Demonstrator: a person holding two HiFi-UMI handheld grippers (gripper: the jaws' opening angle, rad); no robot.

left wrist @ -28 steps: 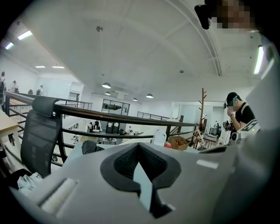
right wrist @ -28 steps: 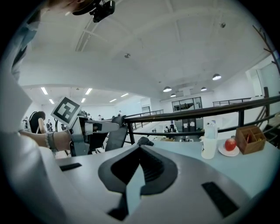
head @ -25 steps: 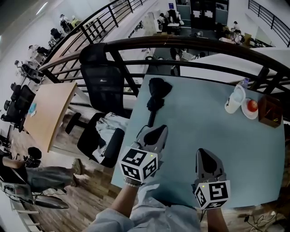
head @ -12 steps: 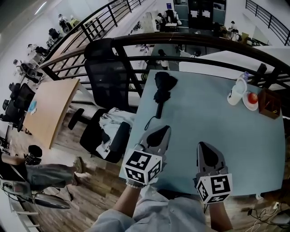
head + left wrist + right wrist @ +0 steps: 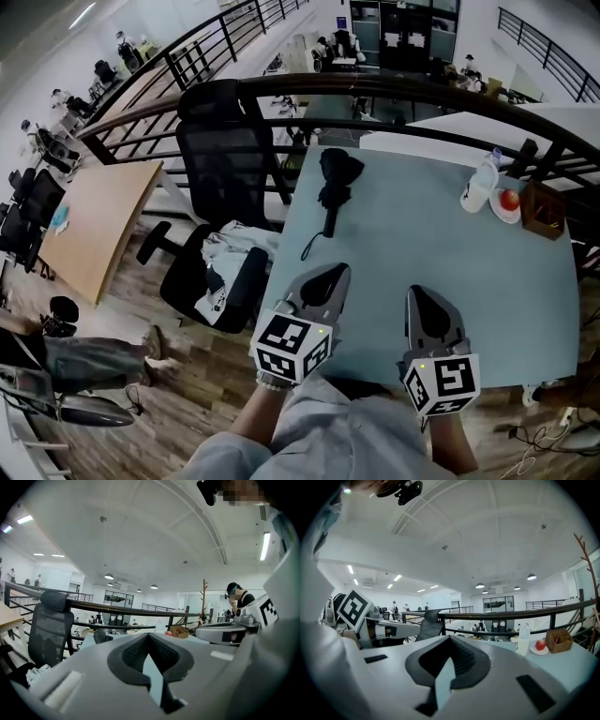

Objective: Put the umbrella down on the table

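1. Beyond the left gripper [image 5: 150, 641], the umbrella [image 5: 99, 636] is mostly hidden by that gripper's own body.
2. Far ahead of the right gripper [image 5: 450, 641], the contents of the wooden box [image 5: 559, 641] are too small to be told.

Grey left gripper [image 5: 328, 273] & right gripper [image 5: 421, 293], b/w marker cubes [image 5: 289, 347], pale blue sleeves [image 5: 314, 433].
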